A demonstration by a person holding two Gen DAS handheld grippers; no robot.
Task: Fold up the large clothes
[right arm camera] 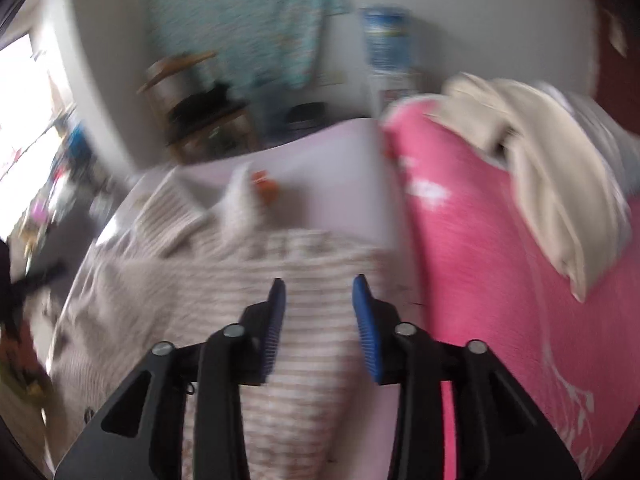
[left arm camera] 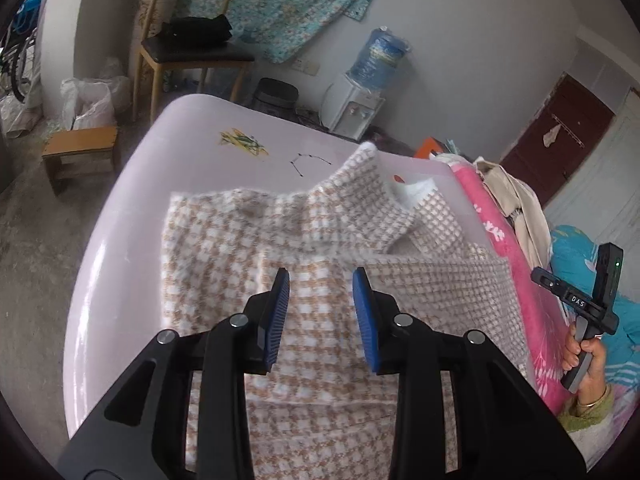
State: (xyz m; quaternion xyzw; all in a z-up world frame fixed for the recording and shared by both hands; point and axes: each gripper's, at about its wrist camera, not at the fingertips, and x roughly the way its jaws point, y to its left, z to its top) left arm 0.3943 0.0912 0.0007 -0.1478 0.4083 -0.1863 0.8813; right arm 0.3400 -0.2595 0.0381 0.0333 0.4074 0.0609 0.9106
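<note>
I had the checked garment (left arm camera: pixel 320 280) lying on the pale table (left arm camera: pixel 132 220) with one flap already folded over, both my left tongs (left arm camera: pixel 320 292) and right tongs (right arm camera: pixel 320 300) spread above it, pinching nothing, further folds apparently left.

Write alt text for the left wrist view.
The left hand-held gripper, jaws open and empty, hovers over a partly folded beige-and-white checked garment on a pale table. At the right edge, a hand holds the other hand-held gripper beside a pink blanket.
</note>
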